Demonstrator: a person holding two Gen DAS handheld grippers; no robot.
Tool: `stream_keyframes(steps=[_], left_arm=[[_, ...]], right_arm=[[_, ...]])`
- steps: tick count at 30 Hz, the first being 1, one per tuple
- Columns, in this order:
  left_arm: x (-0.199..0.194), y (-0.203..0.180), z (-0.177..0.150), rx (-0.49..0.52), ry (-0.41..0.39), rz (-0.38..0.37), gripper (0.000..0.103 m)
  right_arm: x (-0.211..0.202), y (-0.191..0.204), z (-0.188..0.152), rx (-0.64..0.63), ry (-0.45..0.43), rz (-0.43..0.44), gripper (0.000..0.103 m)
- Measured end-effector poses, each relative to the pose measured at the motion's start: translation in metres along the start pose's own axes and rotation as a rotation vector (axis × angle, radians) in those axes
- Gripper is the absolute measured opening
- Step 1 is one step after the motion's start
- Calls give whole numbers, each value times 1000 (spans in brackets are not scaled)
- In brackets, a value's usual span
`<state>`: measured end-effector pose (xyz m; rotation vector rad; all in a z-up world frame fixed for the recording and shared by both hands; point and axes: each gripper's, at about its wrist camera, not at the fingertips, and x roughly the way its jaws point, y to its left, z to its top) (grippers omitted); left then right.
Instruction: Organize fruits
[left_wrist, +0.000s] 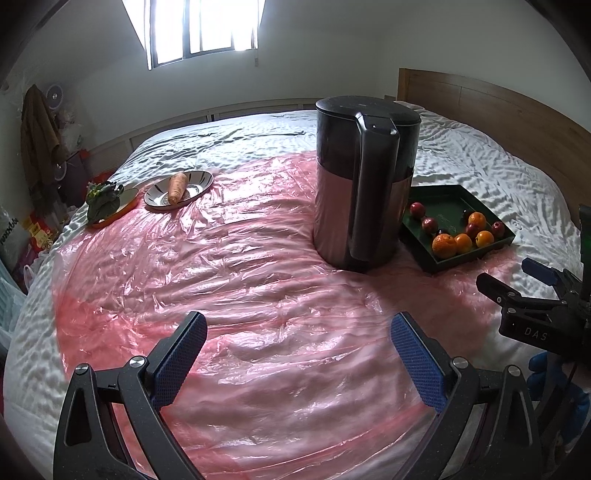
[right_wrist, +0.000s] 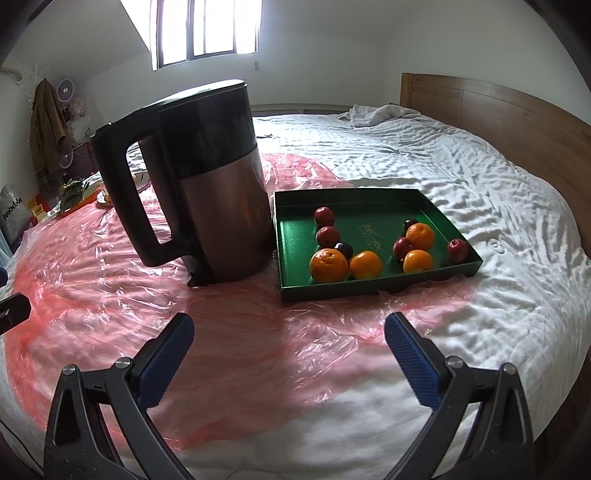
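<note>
A green tray (right_wrist: 369, 284) lies on the bed and holds several oranges and several small red and dark fruits. The biggest orange (right_wrist: 328, 265) sits at its front left, a lone red fruit (right_wrist: 458, 250) at its right. The tray also shows in the left wrist view (left_wrist: 439, 267) to the right of the kettle. My right gripper (right_wrist: 290, 341) is open and empty, hovering above the pink plastic sheet just in front of the tray. My left gripper (left_wrist: 297, 341) is open and empty over the sheet, well left of the tray. The right gripper also shows in the left wrist view (left_wrist: 513, 277).
A tall dark kettle (right_wrist: 207, 184) with a black handle stands just left of the tray. A silver plate (left_wrist: 159, 199) with a carrot (left_wrist: 176, 187) and a dish with leafy greens (left_wrist: 101, 199) lie at the far left of the pink plastic sheet (left_wrist: 240, 295). A wooden headboard (right_wrist: 498, 118) rises at the right.
</note>
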<state>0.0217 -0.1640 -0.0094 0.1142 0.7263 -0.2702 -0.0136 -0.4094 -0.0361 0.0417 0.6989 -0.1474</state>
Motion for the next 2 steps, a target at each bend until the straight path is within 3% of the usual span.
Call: stream_keyframes(steps=[2], left_arm=[[0, -1, 0, -5, -1, 2, 98]], right_arm=[[0, 0, 0, 2, -1, 0, 103]])
